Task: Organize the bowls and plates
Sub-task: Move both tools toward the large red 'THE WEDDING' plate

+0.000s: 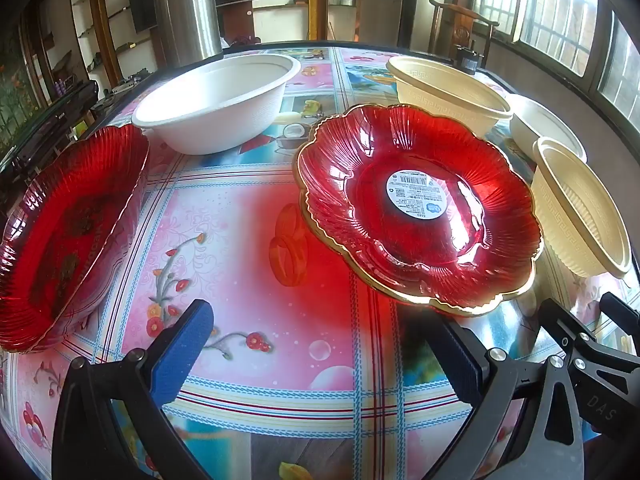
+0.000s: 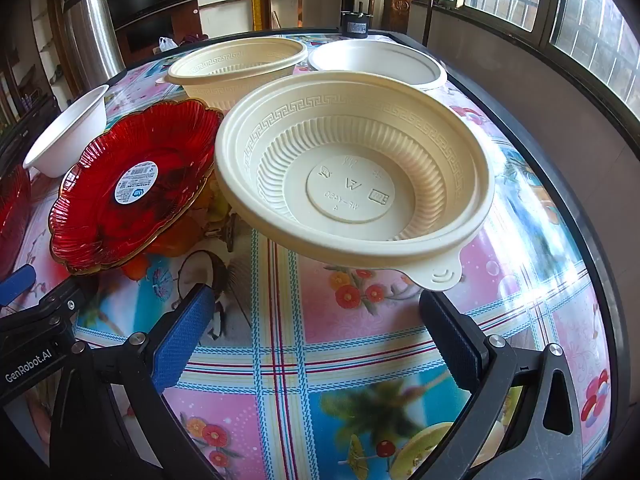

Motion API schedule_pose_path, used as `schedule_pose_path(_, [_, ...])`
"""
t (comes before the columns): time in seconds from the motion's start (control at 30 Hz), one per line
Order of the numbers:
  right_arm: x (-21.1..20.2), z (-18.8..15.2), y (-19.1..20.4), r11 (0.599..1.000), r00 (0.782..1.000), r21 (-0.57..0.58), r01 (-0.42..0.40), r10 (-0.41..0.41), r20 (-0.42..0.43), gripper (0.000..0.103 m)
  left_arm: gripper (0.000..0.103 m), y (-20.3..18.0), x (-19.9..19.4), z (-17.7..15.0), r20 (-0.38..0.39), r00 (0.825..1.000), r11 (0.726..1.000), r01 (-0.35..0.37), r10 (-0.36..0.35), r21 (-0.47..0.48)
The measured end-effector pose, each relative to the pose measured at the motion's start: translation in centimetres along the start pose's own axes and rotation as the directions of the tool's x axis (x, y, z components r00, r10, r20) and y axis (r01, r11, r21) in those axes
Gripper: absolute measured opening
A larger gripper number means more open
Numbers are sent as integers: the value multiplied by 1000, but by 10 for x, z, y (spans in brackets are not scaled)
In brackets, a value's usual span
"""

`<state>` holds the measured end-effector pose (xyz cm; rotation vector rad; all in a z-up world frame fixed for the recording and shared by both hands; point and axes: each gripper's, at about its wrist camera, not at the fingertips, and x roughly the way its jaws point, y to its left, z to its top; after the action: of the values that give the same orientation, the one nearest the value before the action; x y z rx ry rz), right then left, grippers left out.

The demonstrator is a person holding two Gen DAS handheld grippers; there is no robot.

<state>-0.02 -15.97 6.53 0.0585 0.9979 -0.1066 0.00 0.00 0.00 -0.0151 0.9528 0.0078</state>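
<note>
In the left wrist view, the left gripper (image 1: 320, 356) fills the bottom of the frame, its blue-padded fingers (image 1: 182, 354) spread wide with nothing between them, above the flowered plastic tablecloth (image 1: 248, 240). Just beyond, right of centre, lies a red scalloped glass plate with a gold rim and a round white label (image 1: 416, 208). At the left edge sits a second red ribbed glass dish (image 1: 68, 232). Farther back, upper centre, stands a plain white paper bowl (image 1: 216, 100).

In the right wrist view, the right gripper (image 2: 316, 340) is likewise wide open and empty at the bottom. Directly past it, centre frame, is a cream plastic bowl with a key-pattern band and a small tab (image 2: 356, 176). Behind it, at the top, stand a matching cream bowl (image 2: 236, 68) and a white lidded bowl (image 2: 380, 64).
</note>
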Motion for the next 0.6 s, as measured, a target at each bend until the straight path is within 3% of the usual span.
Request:
schedule_pose_path(0.4, [-4,-1,0,1000,1000,0,-4,4,-11,102,103,-6,-9,-10,-7,1000,1000,8,-8,12])
schedule_pose_path(0.6, [-37,-16,5,999,999,-38,-5,6,41,102,102,-1,-32,-28,-16,1000,1000,27,-27,8])
